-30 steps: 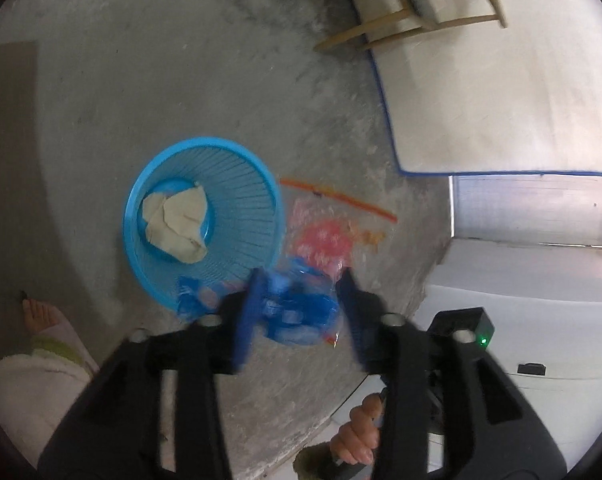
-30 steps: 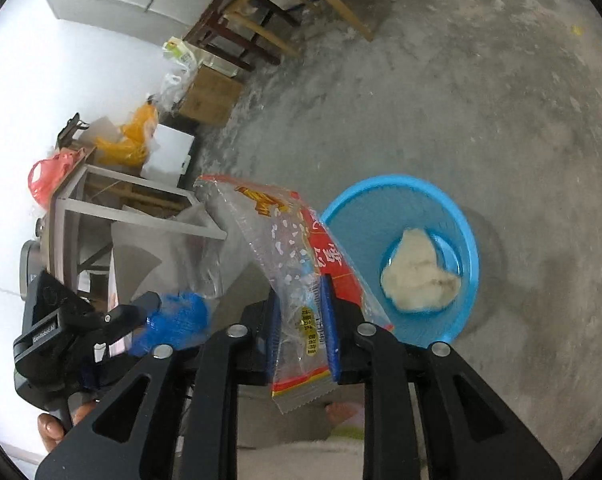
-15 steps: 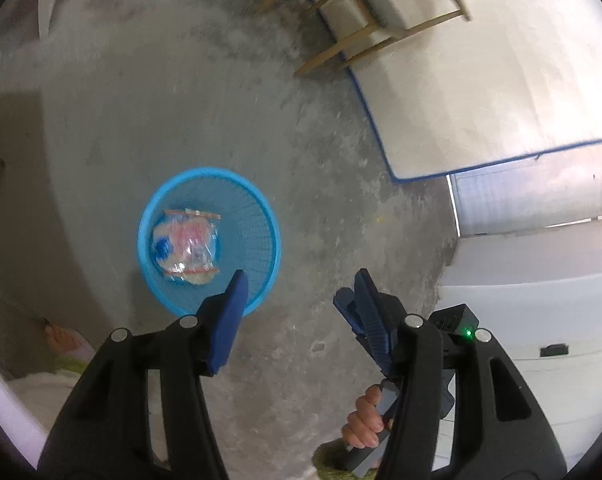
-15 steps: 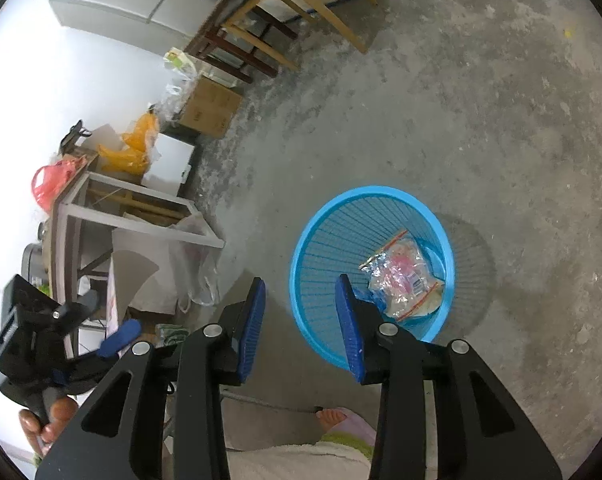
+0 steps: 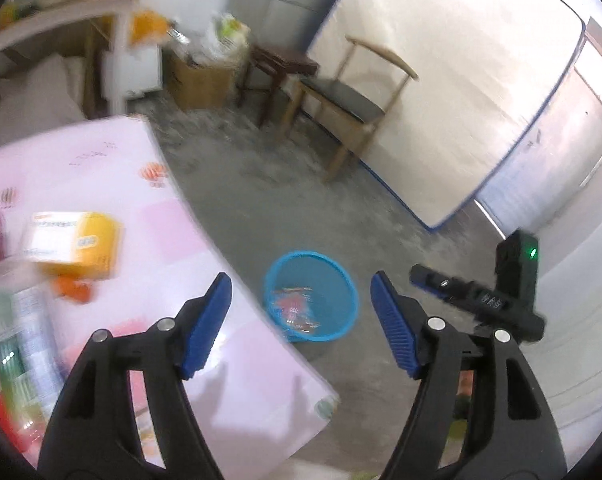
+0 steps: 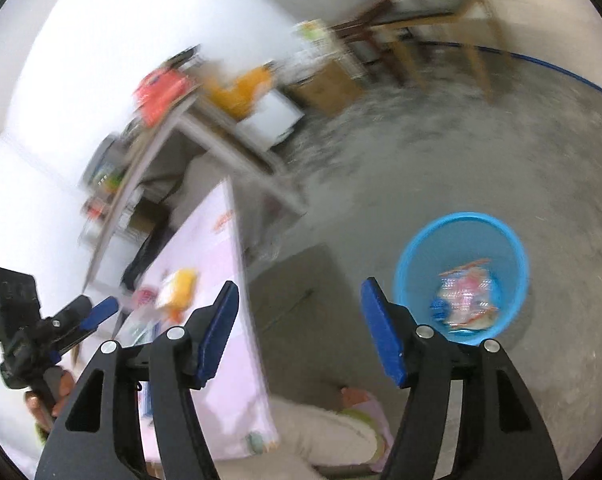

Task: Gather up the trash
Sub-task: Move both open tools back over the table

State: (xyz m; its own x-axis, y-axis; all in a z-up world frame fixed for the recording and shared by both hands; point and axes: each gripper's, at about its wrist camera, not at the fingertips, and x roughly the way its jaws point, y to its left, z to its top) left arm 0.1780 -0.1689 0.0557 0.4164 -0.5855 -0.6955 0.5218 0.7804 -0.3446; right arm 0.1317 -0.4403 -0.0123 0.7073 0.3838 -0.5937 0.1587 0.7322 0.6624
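A blue plastic basket [image 5: 343,280] [image 6: 421,248] stands on the concrete floor beside the table, with a clear-and-red snack bag [image 5: 295,306] [image 6: 467,294] and a blue wrapper [image 6: 437,307] lying inside. My left gripper [image 5: 301,292] hangs high above the table corner, jaws opening, nothing between them. My right gripper [image 6: 299,298] is also raised, jaws opening and empty, with the basket down to its right. On the pink table [image 5: 149,240] [image 6: 209,240] lie a yellow-and-white box [image 5: 75,242], a small orange scrap [image 5: 75,286] and a green-and-white bottle [image 5: 17,364].
A wooden chair [image 5: 349,92], a dark stool [image 5: 283,64] and a cardboard box [image 5: 199,80] stand at the back by a white panel. A cluttered shelf table [image 6: 205,128] is at the left. The person's foot and trouser leg [image 6: 341,428] are below the right gripper.
Both grippers let go of their wrappers, which now lie in the basket. Both have opened wide, risen and swung up toward the table, so the basket looks smaller and farther.
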